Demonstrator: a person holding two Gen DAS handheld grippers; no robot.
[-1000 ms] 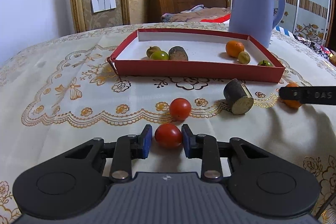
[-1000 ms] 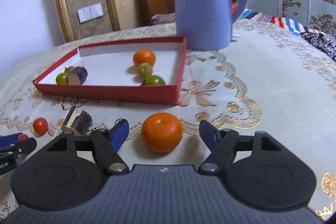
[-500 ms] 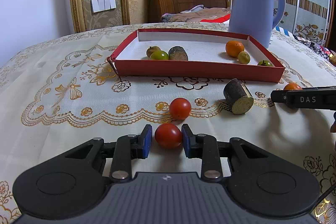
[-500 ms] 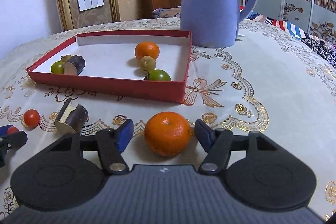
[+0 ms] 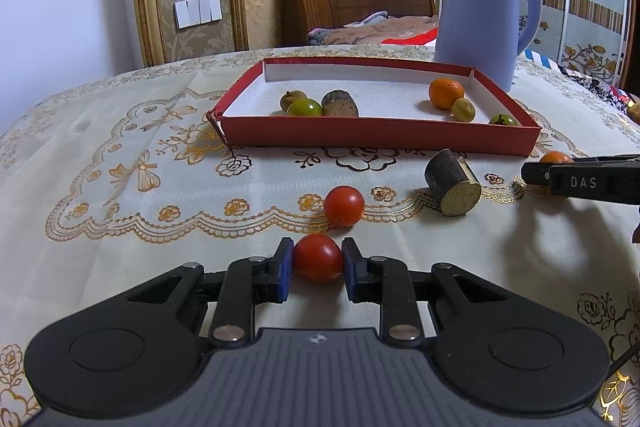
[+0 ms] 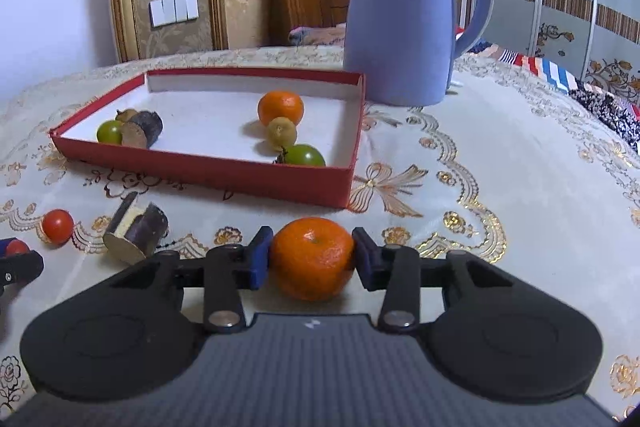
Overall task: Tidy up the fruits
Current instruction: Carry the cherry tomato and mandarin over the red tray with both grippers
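A red tomato (image 5: 318,258) lay on the tablecloth (image 5: 120,155), clenched between the left gripper's (image 5: 316,269) blue pads; a second tomato (image 5: 343,206) sat just beyond it. An orange (image 6: 312,257) rested on the cloth before the red tray (image 6: 224,174), the right gripper's (image 6: 313,259) jaws closing on it, pads touching its sides; a blue kettle (image 6: 404,15) stood behind the tray, which held more fruit.
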